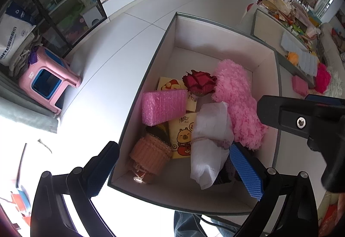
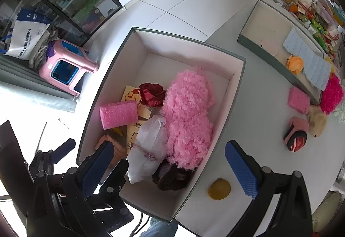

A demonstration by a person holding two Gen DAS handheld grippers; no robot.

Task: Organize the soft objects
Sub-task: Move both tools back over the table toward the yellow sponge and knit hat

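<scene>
Left gripper jaws apart over box, white cloth bundle between them, right gripper jaws apart

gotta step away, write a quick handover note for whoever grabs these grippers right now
Left gripper: open, empty, over the near end of the box.
Right gripper: open, empty, straddling the box's near right wall.
In the box: fluffy pink piece, pink sponge, red fabric rose, white wrapped bundle, woven basket, tissue packs, a dark item.
Left on the table: yellow round pad, second pink sponge, pink-and-black roll, beige plush, magenta pom, orange flower.
</scene>
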